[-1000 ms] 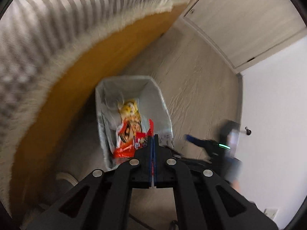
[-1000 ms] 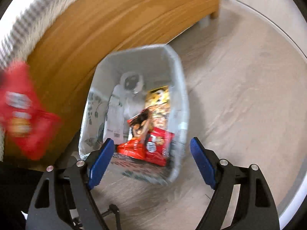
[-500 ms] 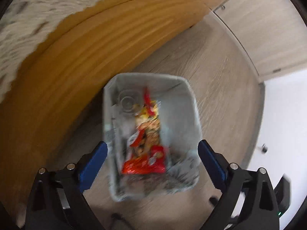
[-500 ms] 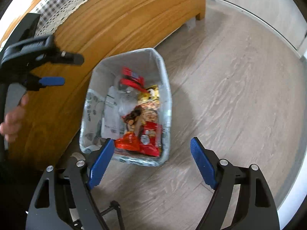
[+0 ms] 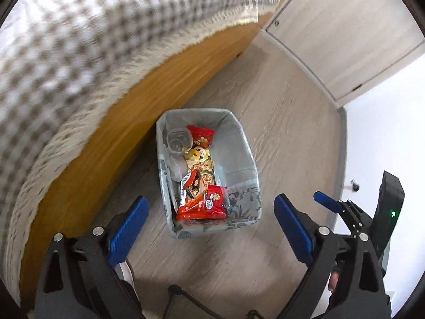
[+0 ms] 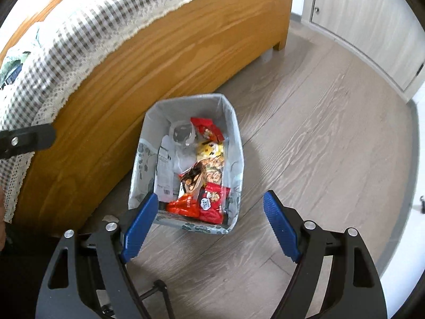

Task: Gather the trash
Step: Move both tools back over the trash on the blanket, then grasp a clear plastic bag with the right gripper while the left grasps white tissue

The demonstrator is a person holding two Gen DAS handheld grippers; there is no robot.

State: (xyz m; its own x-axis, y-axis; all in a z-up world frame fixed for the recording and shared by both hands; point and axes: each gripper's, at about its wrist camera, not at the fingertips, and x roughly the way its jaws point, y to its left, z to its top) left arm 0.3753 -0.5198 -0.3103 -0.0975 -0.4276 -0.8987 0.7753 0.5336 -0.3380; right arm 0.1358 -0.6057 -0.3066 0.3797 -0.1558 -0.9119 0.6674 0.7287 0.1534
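Observation:
A grey fabric trash bin (image 5: 240, 143) stands on the wood floor beside a wooden bed frame; it also shows in the right wrist view (image 6: 235, 133). It holds red and yellow snack wrappers (image 5: 199, 186), a small red wrapper at its far end (image 5: 200, 135) (image 6: 205, 129), and a clear plastic cup (image 5: 178, 139). My left gripper (image 5: 209, 226) is open and empty above the bin's near end. My right gripper (image 6: 209, 222) is open and empty, also above the bin's near end. The right gripper's blue fingers (image 5: 325, 202) show at the right of the left wrist view.
The bed's orange wooden side (image 6: 164, 61) with a checked, lace-edged cover (image 6: 79, 34) runs along the left. Light wood cabinet doors (image 5: 332, 26) and a white wall (image 5: 385, 122) lie beyond. Bare wood floor (image 6: 318, 133) lies to the bin's right.
My left gripper opened and let go of the small red wrapper, which now lies in the bin's far end. Both grippers have risen away from the bin.

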